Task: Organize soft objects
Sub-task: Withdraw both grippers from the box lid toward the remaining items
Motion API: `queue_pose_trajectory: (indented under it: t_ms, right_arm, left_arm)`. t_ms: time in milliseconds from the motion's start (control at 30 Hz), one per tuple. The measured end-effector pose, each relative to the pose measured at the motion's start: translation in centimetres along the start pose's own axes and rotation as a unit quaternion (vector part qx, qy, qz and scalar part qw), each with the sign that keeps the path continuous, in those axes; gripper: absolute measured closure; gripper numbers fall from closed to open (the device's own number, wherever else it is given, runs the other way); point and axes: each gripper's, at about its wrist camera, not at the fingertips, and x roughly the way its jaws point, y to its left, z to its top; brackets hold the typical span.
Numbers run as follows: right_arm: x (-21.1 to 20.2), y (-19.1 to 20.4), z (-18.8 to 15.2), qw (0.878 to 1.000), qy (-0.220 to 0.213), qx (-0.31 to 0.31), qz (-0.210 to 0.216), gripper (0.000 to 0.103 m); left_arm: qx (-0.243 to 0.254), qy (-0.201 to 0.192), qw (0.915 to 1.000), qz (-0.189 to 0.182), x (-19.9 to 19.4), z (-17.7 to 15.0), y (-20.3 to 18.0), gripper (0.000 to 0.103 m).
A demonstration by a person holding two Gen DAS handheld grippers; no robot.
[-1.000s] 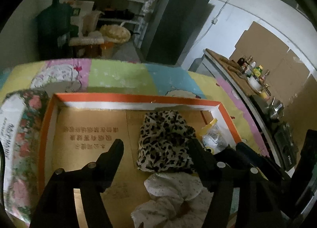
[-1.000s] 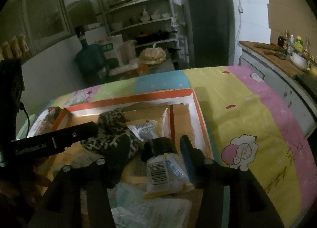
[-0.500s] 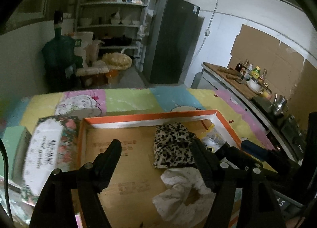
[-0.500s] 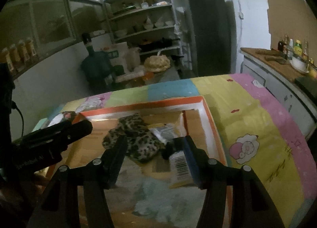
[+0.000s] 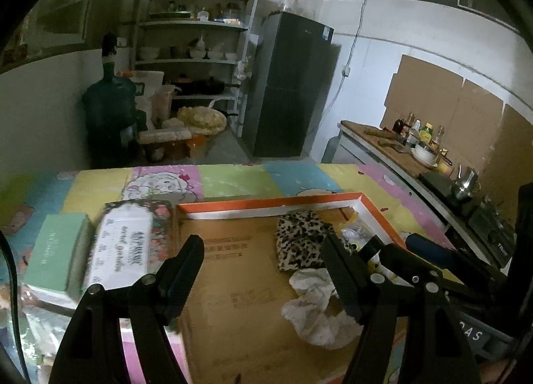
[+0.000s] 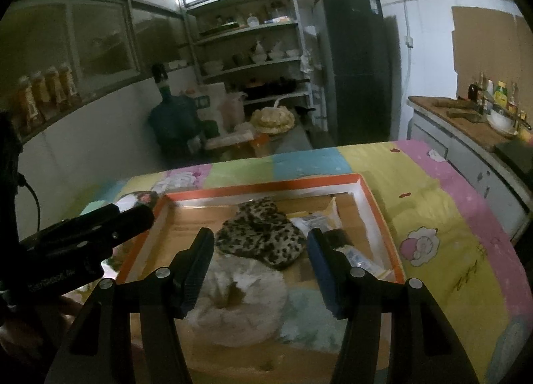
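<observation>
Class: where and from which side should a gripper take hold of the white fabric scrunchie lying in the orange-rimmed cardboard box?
Probably pinch one side of the white fabric scrunchie ring from above, one finger in its centre hole: it lies flat and puffy in the orange-rimmed cardboard box, touching the leopard-print scrunchie.

One orange-rimmed cardboard tray (image 5: 273, 205) holds two scrunchies: one leopard-print scrunchie (image 6: 263, 239) and one white scrunchie (image 6: 233, 297). One pale green box (image 5: 53, 254) and one floral box (image 5: 130, 247) lie beside it. Two hand-held grippers are visible.
</observation>
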Motion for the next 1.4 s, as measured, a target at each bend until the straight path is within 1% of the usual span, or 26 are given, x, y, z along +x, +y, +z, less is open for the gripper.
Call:
queue_pose_trajectory:
  t_ms: [200, 433, 633, 733, 900, 1100, 1400]
  right_arm:
    - [-0.9, 1.5, -0.6, 1.0, -0.005, -0.007, 0.0, 0.043]
    - [-1.5, 3.4, -1.0, 1.0, -0.008, -0.014, -0.014, 0.043]
    - [-2.1, 5.3, -1.3, 0.999, -0.011, -0.023, -0.019, 0.043]
    - [-2.4, 6.4, -1.7, 0.999, -0.013, -0.026, -0.023, 0.043]
    - [-2.7, 8.3, -2.2, 0.999, -0.016, -0.031, -0.028, 0.043]
    - [-3.1, 10.5, -3.0, 0.998, -0.02, -0.04, -0.032, 0.043]
    - [-3.4, 14.4, -3.8, 0.998, -0.023, -0.058, -0.025, 0.043]
  left_arm:
    - [-0.005, -0.011, 0.9998, 0.013, -1.9, -0.6, 1.8, 0.03]
    - [0.008, -0.02, 0.9994, 0.027, -4.0, -1.7, 3.3, 0.03]
    - [0.009, -0.015, 0.9986, 0.05, -5.5, -2.7, 4.8, 0.03]
    - [0.01, -0.023, 0.998, 0.059, -6.4, -3.0, 5.4, 0.03]
    - [0.009, -0.04, 0.9962, 0.077, -8.2, -3.6, 6.7, 0.03]
    - [-0.001, -0.057, 0.9923, 0.11, -10.5, -4.3, 8.7, 0.03]
    - [-0.013, -0.072, 0.9887, 0.131, -13.0, -5.6, 11.6, 0.03]
